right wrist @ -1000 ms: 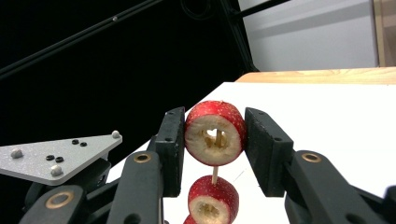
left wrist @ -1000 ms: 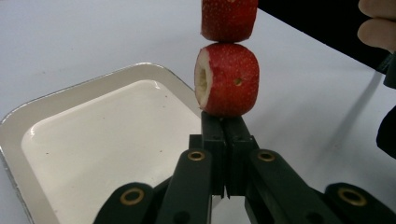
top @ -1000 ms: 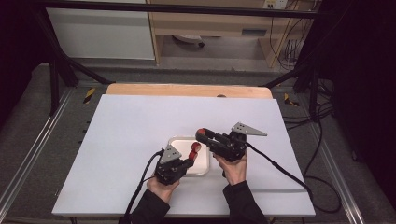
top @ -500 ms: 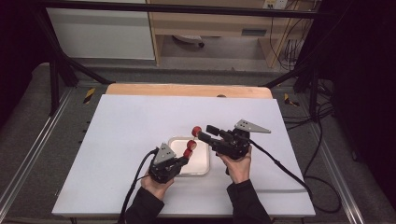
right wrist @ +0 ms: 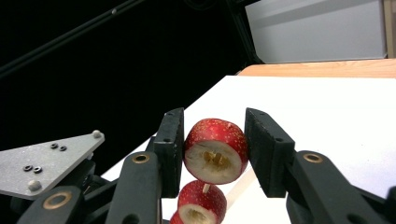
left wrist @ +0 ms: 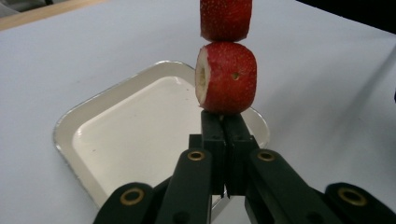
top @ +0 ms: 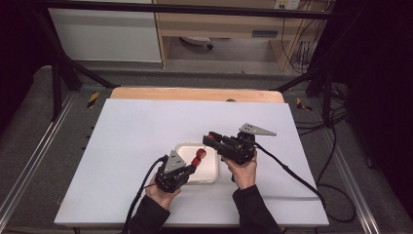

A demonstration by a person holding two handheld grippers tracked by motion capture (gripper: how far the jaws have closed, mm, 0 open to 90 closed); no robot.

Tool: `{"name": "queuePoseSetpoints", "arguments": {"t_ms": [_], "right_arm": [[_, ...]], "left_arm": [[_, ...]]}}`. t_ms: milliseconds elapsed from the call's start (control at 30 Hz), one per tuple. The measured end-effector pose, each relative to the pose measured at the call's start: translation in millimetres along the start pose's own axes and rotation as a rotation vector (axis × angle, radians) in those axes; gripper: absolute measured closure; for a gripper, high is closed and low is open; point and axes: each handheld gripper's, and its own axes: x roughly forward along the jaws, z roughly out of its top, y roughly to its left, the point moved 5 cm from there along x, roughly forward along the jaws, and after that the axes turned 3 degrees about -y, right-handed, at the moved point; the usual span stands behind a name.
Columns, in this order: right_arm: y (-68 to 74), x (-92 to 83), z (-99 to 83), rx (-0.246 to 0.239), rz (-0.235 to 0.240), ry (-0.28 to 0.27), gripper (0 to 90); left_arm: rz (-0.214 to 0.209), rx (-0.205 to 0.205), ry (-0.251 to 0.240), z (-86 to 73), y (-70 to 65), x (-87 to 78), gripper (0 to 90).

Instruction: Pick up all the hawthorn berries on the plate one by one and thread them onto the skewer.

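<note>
My left gripper (top: 190, 167) (left wrist: 224, 126) is shut on the lower end of a thin skewer stick and holds it upright over a white tray (top: 209, 175) (left wrist: 130, 135). Two red strawberry pieces (top: 197, 158) (left wrist: 226, 79) are threaded on the stick just above the jaws. My right gripper (top: 209, 139) (right wrist: 215, 149) reaches in from the right. Its jaws have just closed on a third strawberry piece (right wrist: 215, 140) at the skewer's tip (right wrist: 205, 187), with both pads against its sides. I cannot tell whether the stick is inside that piece.
The tray lies on a white table top (top: 136, 136) with bare room to the left and behind. A wooden edge (top: 195, 94) runs along the far side. Black cables (top: 292, 173) trail off from both grippers toward the front and right.
Half a second ago the right jaws stood wider, just right of the top piece; now they are closed round it again. The left gripper has shifted slightly left with the skewer.
</note>
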Motion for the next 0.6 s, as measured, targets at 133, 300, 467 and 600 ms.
{"name": "queuePoseSetpoints", "arguments": {"t_ms": [133,300,467,600], "right_arm": [[-0.5,3.8,-9.6,-0.004,-0.02,0.006,60.1],[2.7,1.1,-12.9,-0.002,-0.019,-0.044,60.4],[7.4,0.8,-12.0,-0.033,-0.019,-0.021,60.4],[6.9,-0.2,-12.4,-0.035,-0.016,-0.012,60.4]], "left_arm": [[0.011,0.006,0.017,-8.2,0.1,0.8,89.1],[-0.016,-0.011,0.003,-5.0,-2.5,-2.2,89.1],[-0.063,-0.024,0.031,-5.7,-10.5,3.8,89.1],[-0.047,-0.039,0.031,-6.6,-3.0,0.6,89.1]]}}
